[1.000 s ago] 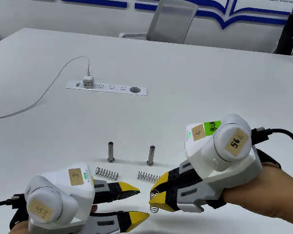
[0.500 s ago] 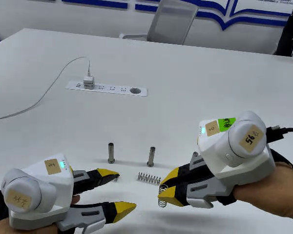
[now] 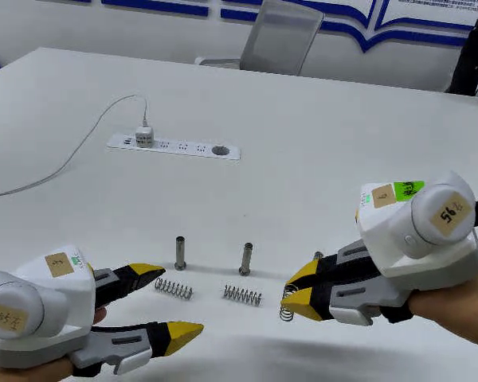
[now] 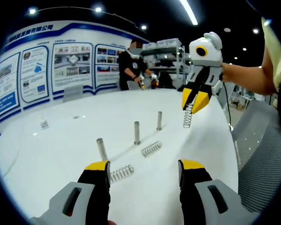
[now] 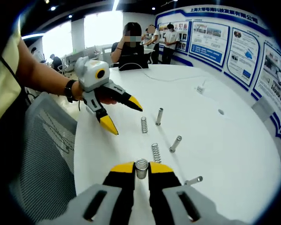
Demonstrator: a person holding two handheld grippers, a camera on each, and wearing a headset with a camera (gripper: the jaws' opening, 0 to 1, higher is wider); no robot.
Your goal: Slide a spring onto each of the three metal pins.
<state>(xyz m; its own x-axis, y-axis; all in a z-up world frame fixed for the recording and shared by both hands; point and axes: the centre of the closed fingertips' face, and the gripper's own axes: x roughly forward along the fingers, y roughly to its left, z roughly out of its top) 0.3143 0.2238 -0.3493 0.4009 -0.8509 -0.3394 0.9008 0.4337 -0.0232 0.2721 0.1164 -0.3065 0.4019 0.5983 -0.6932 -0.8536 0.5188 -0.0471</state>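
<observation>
Metal spring hangs pinched in the right gripper, past its tips.

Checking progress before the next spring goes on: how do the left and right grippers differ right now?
The left gripper is open wide; the right gripper is shut. The left gripper holds nothing, with a loose spring lying just ahead of it; the right gripper pinches a second spring at its tips. Both have yellow tips and white bodies.
</observation>
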